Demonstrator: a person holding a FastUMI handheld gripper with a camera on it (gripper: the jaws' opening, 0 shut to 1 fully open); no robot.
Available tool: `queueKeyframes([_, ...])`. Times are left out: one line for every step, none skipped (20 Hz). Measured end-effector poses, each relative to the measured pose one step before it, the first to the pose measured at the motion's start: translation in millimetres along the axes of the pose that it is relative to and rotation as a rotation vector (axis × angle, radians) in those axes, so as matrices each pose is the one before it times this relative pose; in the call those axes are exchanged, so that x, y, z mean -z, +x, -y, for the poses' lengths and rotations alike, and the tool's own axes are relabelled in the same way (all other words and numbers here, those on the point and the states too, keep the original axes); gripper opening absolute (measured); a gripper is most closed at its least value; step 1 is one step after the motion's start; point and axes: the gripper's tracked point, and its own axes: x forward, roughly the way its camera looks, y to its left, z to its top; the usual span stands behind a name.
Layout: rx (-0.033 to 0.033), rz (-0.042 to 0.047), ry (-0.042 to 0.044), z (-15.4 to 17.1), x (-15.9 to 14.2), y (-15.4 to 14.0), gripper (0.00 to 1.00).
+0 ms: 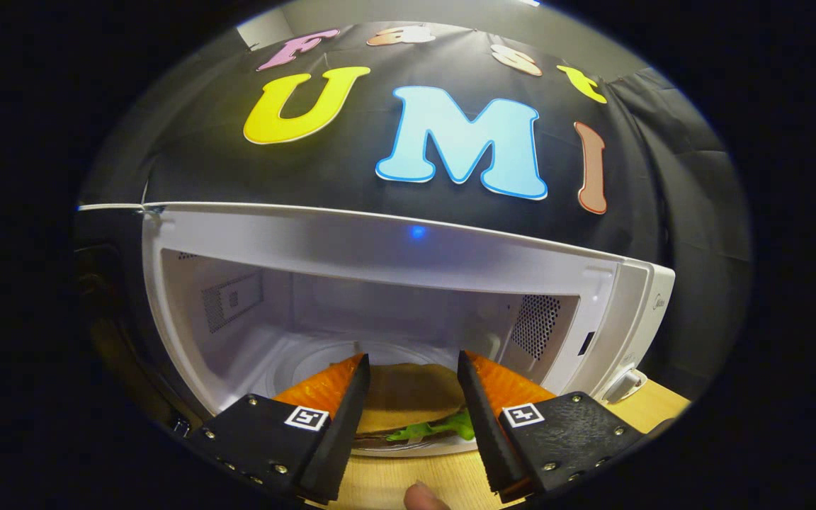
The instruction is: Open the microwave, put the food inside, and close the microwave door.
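Observation:
The white microwave stands straight ahead with its cavity showing and its dark door swung out to the left. My gripper reaches toward the cavity's front lip. A burger with a brown bun and green lettuce sits between the orange-and-black fingers. Both inner faces touch its sides. Under the burger a white plate shows between the fingers, low at the cavity's threshold. Just beyond the fingertips lies the round glass turntable.
The microwave rests on a wooden table. Its control panel and door button are on the right side. A person's fingertip shows on the table just behind the fingers. Black cloth hangs behind and to the right.

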Motion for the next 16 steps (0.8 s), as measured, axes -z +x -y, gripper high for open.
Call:
queueKeyframes([-0.01605, 0.00667, 0.00655, -4.42, -5.73, -7.05, 0.75])
queueKeyframes([-0.01855, 0.00631, 0.00790, -4.66, -5.52, -9.19, 0.75])
queueKeyframes([-0.02177, 0.00950, 0.00727, -5.66, -6.55, -10.75, 0.75])
queueKeyframes([-0.02266, 0.00970, 0.00383, -5.37, -6.54, -12.26, 0.75])
queueKeyframes([-0.02203, 0.01272, 0.00311, -5.12, -7.34, -13.25, 0.75])
queueKeyframes([-0.02538, 0.01024, 0.00290, -6.03, -6.42, -14.63, 0.75])
queueKeyframes([-0.02938, 0.00761, 0.00168, -6.56, -5.61, -15.94, 0.75])
queueKeyframes([-0.02698, 0.01379, 0.00114, -6.35, -7.43, -16.46, 0.75])
queueKeyframes([-0.02625, 0.01639, -0.00187, -6.07, -7.68, -17.84, 0.75])
queueKeyframes([-0.02491, 0.01680, -0.00592, -6.99, -8.20, -17.96, 0.75])
queueKeyframes([-0.02216, 0.01940, -0.00713, -5.68, -8.34, -18.84, 0.75])
queueKeyframes([-0.02139, 0.01665, -0.00713, -6.88, -9.23, -19.30, 0.75])
queueKeyframes([-0.02354, 0.01636, -0.00436, -7.14, -9.21, -17.83, 0.75])
queueKeyframes([-0.02106, 0.01604, -0.00273, -6.92, -8.54, -17.28, 0.75])
queueKeyframes([-0.02520, 0.00904, 0.00040, -8.13, -6.53, -17.01, 0.75])
queueKeyframes([-0.02640, 0.00389, -0.00032, -9.51, -3.94, -15.31, 0.74])
